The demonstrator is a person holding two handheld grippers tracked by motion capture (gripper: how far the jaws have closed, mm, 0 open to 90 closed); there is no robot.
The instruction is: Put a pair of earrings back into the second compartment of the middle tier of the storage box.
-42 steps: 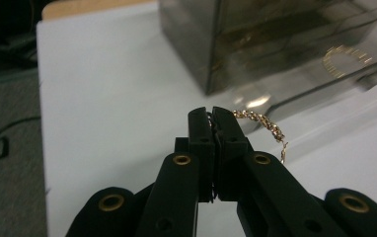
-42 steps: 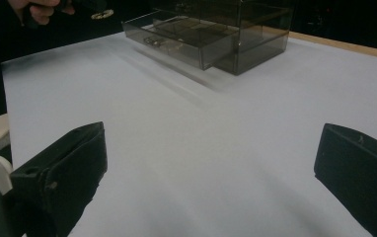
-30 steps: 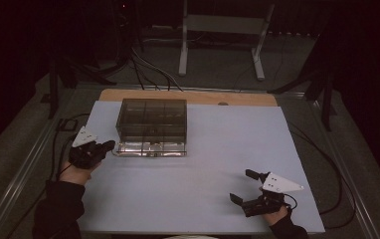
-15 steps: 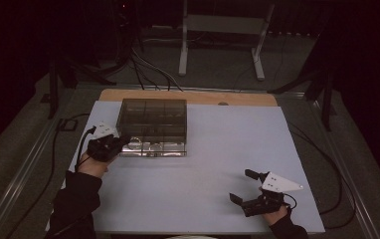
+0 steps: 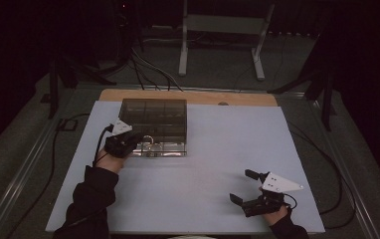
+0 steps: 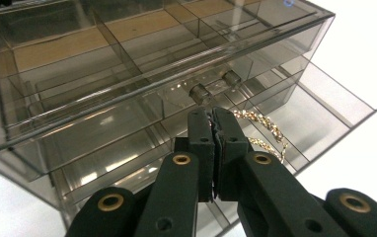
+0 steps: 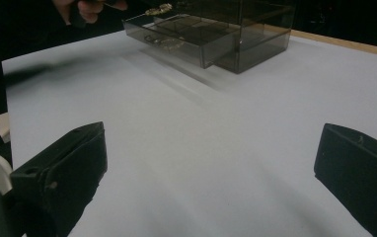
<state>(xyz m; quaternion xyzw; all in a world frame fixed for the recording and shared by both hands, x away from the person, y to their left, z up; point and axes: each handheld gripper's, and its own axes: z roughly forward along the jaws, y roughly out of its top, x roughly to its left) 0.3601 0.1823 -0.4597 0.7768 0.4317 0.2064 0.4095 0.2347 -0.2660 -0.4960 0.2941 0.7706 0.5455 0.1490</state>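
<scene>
A smoky clear drawer box (image 5: 153, 112) stands at the back left of the white table (image 5: 228, 144). Its lower drawer (image 5: 163, 148) is pulled out toward me. My left gripper (image 5: 131, 141) hovers at the drawer's front left corner. Its jaws (image 6: 211, 114) are shut just below a small round knob (image 6: 200, 93). A gold chain (image 6: 263, 127) hangs from their tips over the open drawer (image 6: 324, 103). From the right gripper view, the chain (image 7: 159, 9) sits above the drawer (image 7: 176, 47). My right gripper (image 5: 241, 185) rests open near the front right, nothing between its jaws (image 7: 211, 148).
More gold jewellery (image 7: 169, 43) lies inside the open drawer. A wooden strip (image 5: 188, 97) runs along the table's far edge. Beyond it are a metal stand (image 5: 223, 40) and floor cables (image 5: 148, 69). Bare white table stretches between the box and my right gripper.
My left gripper has moved right from beside the box to the front of the open drawer. The right gripper has stayed still.
</scene>
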